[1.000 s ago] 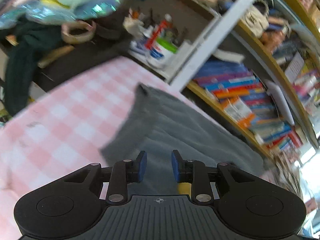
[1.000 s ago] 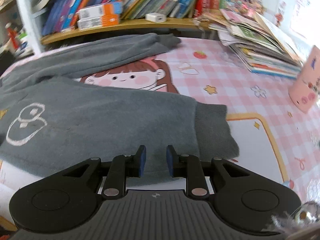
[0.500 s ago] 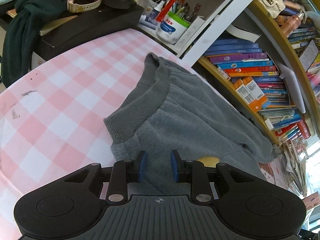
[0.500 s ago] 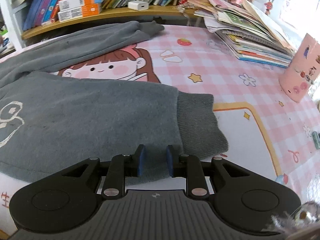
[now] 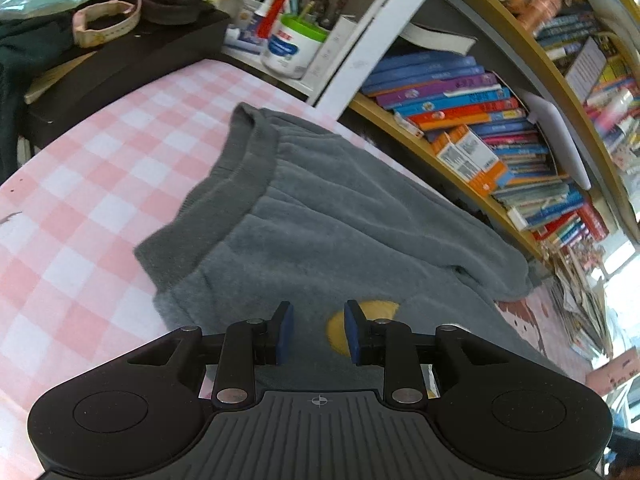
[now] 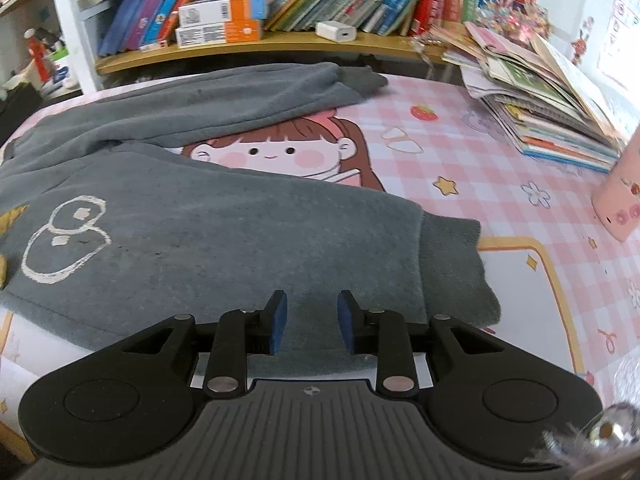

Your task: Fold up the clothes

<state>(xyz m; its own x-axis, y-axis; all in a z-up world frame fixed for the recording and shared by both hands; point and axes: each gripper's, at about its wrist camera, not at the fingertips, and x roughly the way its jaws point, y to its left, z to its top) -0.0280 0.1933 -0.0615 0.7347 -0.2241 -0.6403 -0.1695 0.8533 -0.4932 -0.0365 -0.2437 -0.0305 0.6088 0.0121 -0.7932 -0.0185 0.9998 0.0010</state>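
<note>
Over grey trousers (image 6: 224,236) marked "8", both grippers' fingers (image 6: 277,322) are spreading, pinching nothing.

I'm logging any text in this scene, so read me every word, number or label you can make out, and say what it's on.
"8": white outline shape like this digit, printed on the grey sweatpants.
White tub with the green lid: blue label, lettering too blurred to read.
Orange-and-white boxes on the shelf: barcodes and print too small to read.
Book spines: titles too small and blurred to read.

We see a pink-checked counter (image 6: 460,152) carrying grey trousers (image 6: 208,232), a stack of magazines (image 6: 540,112) and a pink cup (image 6: 620,200).
</note>
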